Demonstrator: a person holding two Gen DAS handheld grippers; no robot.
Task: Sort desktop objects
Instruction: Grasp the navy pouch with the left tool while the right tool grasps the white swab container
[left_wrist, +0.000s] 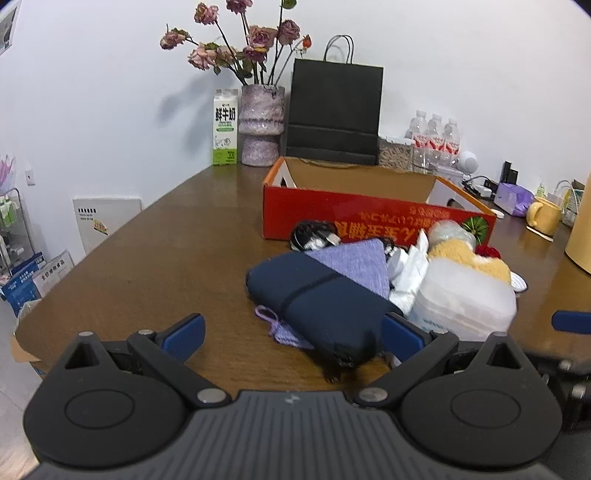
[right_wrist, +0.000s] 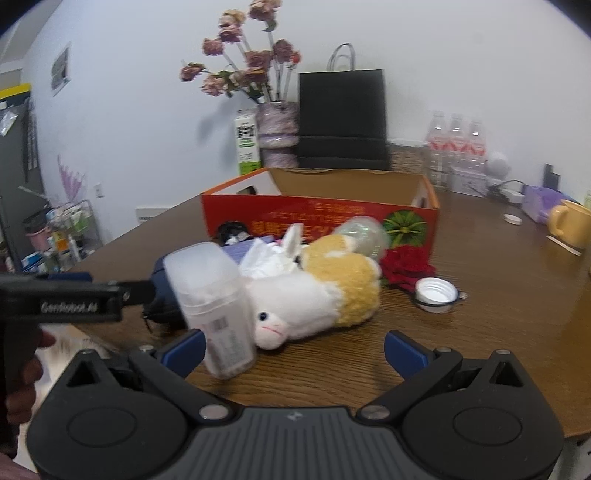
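Observation:
A pile of objects lies on the brown table in front of an open red cardboard box (left_wrist: 369, 218) (right_wrist: 317, 218). In the left wrist view my left gripper (left_wrist: 291, 338) is open, its jaws on either side of the near end of a folded navy umbrella (left_wrist: 314, 295) that lies on a purple knitted cloth (left_wrist: 354, 262). A translucent plastic container (left_wrist: 461, 299) (right_wrist: 210, 302) stands to its right. In the right wrist view my right gripper (right_wrist: 293, 350) is open and empty, just before a white and yellow plush toy (right_wrist: 314, 291). A red fabric flower (right_wrist: 404, 267) and a white lid (right_wrist: 436, 293) lie to the right.
A milk carton (left_wrist: 225, 127), a vase of dried roses (left_wrist: 262, 125), a black paper bag (left_wrist: 334, 110) and water bottles (left_wrist: 436, 142) stand along the back wall. A yellow mug (left_wrist: 543, 216) and a purple tissue pack (left_wrist: 513, 197) are at the far right. The table edge runs along the left.

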